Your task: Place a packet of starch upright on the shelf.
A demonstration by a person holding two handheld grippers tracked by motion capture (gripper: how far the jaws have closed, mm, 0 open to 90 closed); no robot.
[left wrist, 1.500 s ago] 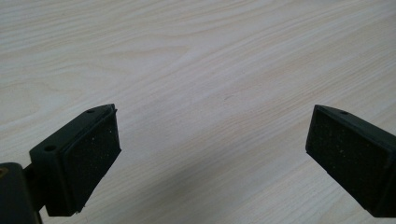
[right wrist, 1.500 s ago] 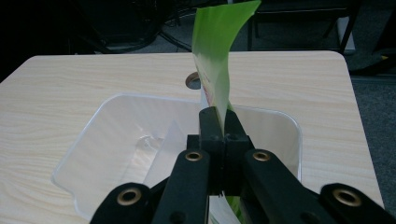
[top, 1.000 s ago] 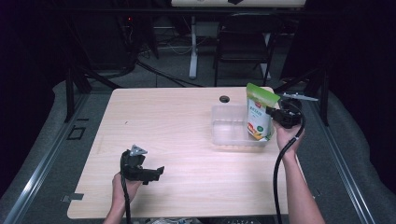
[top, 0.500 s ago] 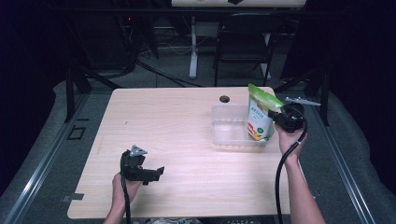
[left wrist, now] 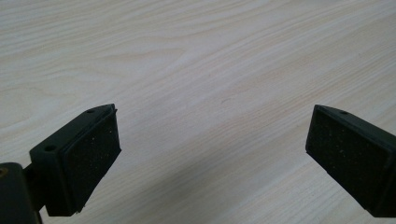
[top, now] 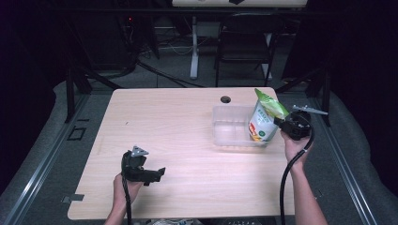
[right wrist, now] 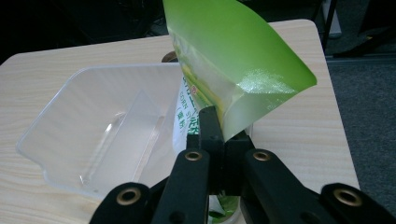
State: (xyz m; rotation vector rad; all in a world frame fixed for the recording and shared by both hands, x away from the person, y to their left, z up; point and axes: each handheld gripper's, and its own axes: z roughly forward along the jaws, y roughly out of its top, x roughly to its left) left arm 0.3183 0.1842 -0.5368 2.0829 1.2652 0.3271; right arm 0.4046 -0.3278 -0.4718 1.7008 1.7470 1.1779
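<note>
High view: your right gripper (top: 281, 123) pinches the green-topped pouch (top: 264, 123) by its upper edge, jaws clamped tight on the film. The pouch stands nearly upright, long axis vertical, leaning a little, its green top up and its base down inside the right end of the clear plastic bin (top: 230, 136). Your left gripper (top: 159, 173) rests low over the wooden table (top: 178, 122), jaws spread wide with nothing between them.

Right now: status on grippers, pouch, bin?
Right gripper shut on green pouch, pouch at clear bin right end. Left gripper open over bare table. Nothing blocking.
</note>
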